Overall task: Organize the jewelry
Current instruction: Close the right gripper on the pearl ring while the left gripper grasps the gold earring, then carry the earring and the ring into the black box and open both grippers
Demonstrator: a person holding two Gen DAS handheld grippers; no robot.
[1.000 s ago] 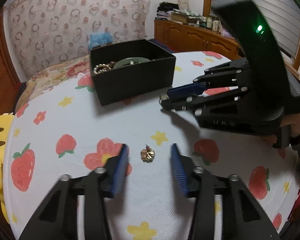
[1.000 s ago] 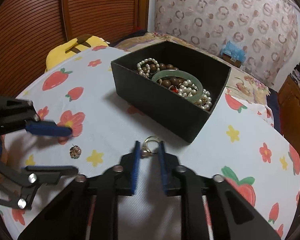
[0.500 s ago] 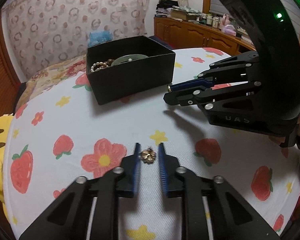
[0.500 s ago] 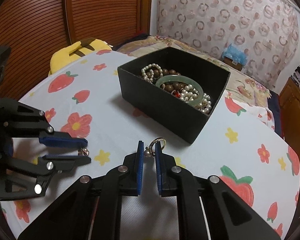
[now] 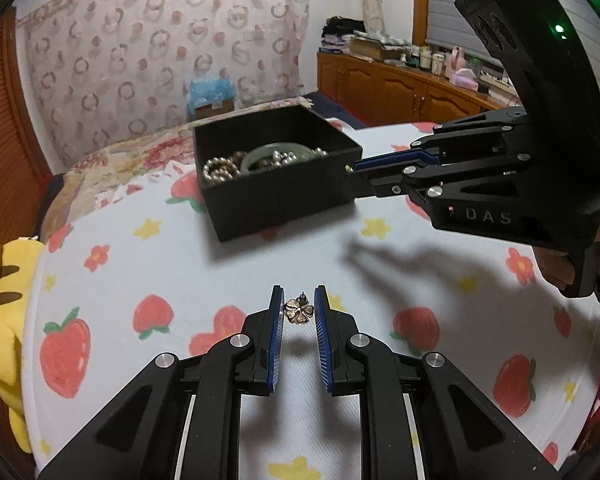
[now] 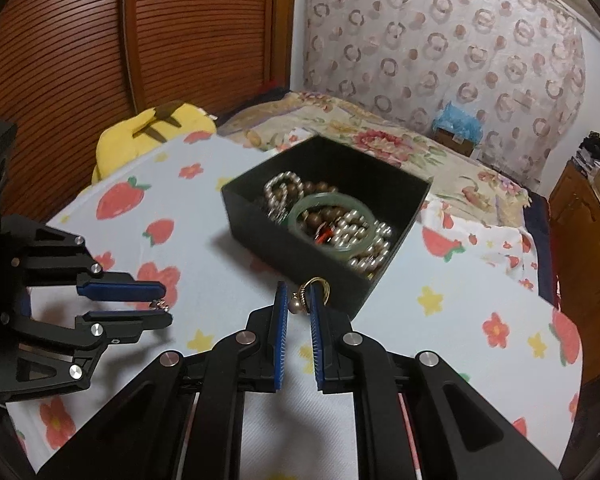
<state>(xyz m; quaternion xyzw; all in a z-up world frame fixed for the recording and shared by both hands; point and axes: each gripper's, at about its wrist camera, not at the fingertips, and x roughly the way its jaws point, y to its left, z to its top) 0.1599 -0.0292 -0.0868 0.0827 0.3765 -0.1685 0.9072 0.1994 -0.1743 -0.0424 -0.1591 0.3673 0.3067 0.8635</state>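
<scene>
My left gripper (image 5: 298, 307) is shut on a small gold flower earring (image 5: 299, 311) and holds it lifted above the strawberry-print cloth. It also shows in the right wrist view (image 6: 160, 303). My right gripper (image 6: 299, 305) is shut on a gold ring with a pearl (image 6: 315, 290) and holds it raised just in front of the black box's near corner; it also shows in the left wrist view (image 5: 350, 169). The open black box (image 5: 276, 192) holds pearl strands and a green bangle (image 6: 324, 224).
The table carries a white cloth with strawberries and flowers (image 5: 140, 264). A yellow plush (image 6: 156, 136) lies off the table's left side. A bed (image 6: 340, 120) stands behind, and a wooden cabinet (image 5: 400, 88) at the back right.
My left gripper closed on the flower earring and lifted it off the cloth. My right gripper rose with the ring and moved closer to the black box.
</scene>
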